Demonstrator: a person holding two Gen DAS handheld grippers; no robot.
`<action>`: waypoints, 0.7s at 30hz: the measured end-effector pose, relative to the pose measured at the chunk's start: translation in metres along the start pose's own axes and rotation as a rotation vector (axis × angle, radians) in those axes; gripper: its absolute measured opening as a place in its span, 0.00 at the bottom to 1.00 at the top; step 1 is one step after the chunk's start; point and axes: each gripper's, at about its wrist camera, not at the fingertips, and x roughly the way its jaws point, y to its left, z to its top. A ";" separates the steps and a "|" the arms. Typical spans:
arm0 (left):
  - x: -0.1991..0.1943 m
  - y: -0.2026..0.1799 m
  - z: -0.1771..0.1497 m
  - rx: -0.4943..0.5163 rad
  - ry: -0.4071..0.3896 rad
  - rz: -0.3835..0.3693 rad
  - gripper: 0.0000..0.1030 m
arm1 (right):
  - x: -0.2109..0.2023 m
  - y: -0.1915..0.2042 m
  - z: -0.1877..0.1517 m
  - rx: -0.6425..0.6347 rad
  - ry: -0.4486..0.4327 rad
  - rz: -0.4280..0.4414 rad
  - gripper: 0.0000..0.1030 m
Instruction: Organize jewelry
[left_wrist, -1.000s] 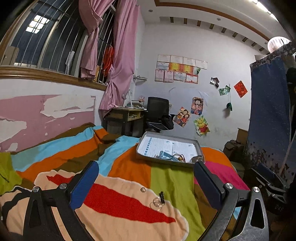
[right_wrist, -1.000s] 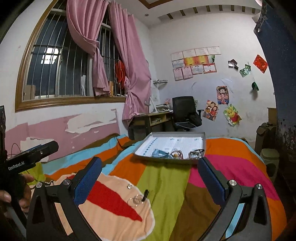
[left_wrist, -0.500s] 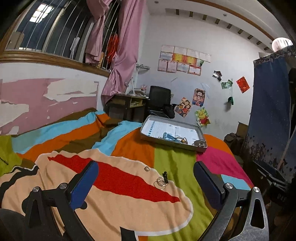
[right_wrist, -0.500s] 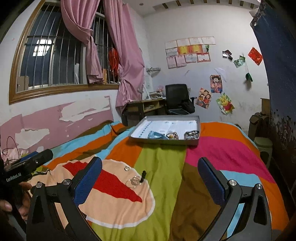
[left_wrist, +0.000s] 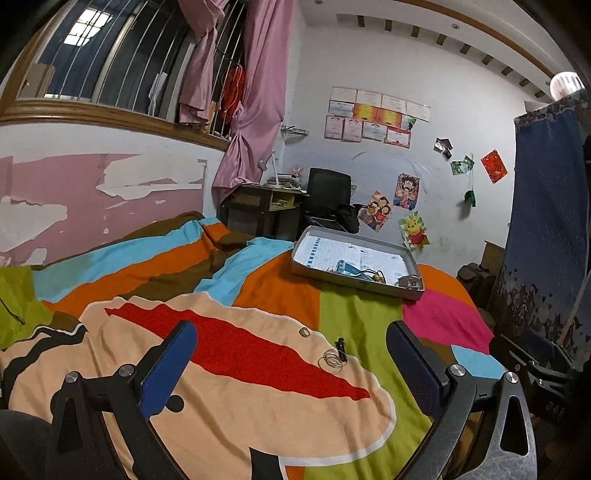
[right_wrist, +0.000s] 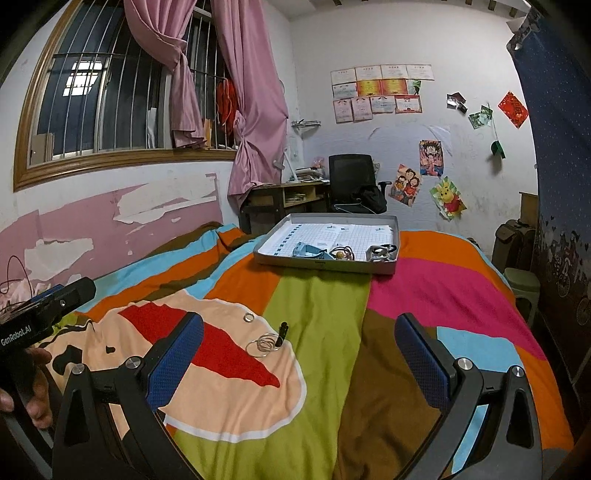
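Surface: striped bedspread (right_wrist: 317, 332).
Jewelry: wire rings (right_wrist: 263, 344) lay on bedspread; tray (right_wrist: 384, 267) farther back.
Grippers: left gripper (left_wrist: 291, 365) and right gripper (right_wrist: 299, 354) spread, empty.
Room: pink curtain (right_wrist: 255, 110), barred window.

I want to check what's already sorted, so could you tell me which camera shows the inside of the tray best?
The right wrist view: the tray faces the camera squarely, its contents spread along the near wall. In the left wrist view, the tray sits angled, with the items more bunched.

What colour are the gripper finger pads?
Blue, textured, on black frames; clearest on the right gripper pads in the right wrist view.
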 end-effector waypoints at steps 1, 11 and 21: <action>0.000 -0.001 0.000 0.007 -0.001 0.003 1.00 | 0.000 0.000 0.000 0.002 0.001 0.002 0.99; 0.017 0.000 0.014 0.017 0.018 0.000 1.00 | 0.013 0.014 0.012 -0.105 -0.011 0.009 0.99; 0.077 0.007 0.053 -0.003 -0.030 0.044 1.00 | 0.056 0.013 0.065 -0.161 -0.086 -0.001 0.99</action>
